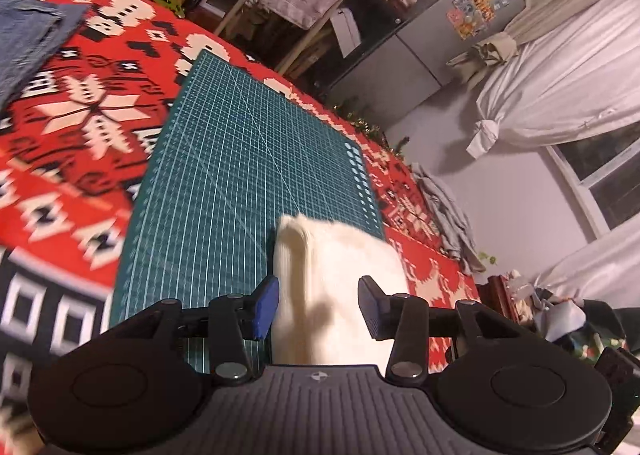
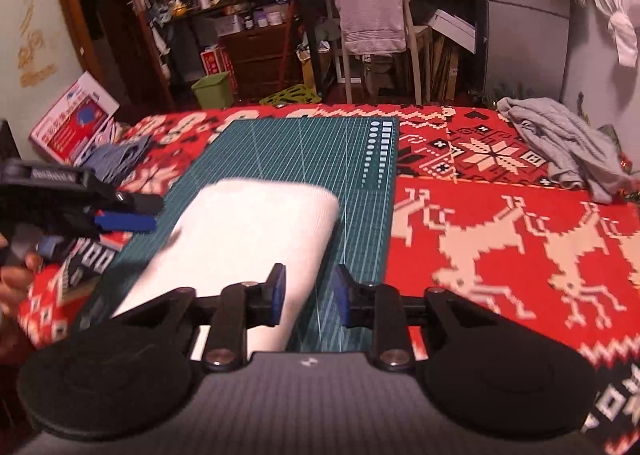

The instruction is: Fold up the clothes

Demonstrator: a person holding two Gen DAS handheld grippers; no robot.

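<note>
The left gripper [image 1: 318, 305] is hovering with its jaws standing wide apart, gripping nothing. In the left wrist view a folded cream garment [image 1: 336, 295] is showing in the gap between the jaws, but whether either pad is touching it cannot be told. The gripper is tilting, so the room is appearing slanted. In the right wrist view this same left gripper [image 2: 128, 211] is showing at the left edge, its jaws there seen side-on, with part of a hand [image 2: 18, 279] wrapping its grip.

The right gripper [image 2: 310, 297] is also standing with jaws apart and holding nothing. Its left pad is sitting over the near right edge of the cream garment [image 2: 244, 243]; its right pad is sitting over bare mat. It is pointing level toward the far edge of the tabletop.

The cream garment is lying folded on a green cutting mat [image 2: 304, 151], toward the mat's near edge. The mat is resting on a red patterned cloth [image 2: 500, 223] covering the tabletop. A crumpled grey garment [image 2: 560, 143] is lying near the far right corner, and a blue denim piece [image 1: 28, 35] is lying toward the far left corner.
</note>
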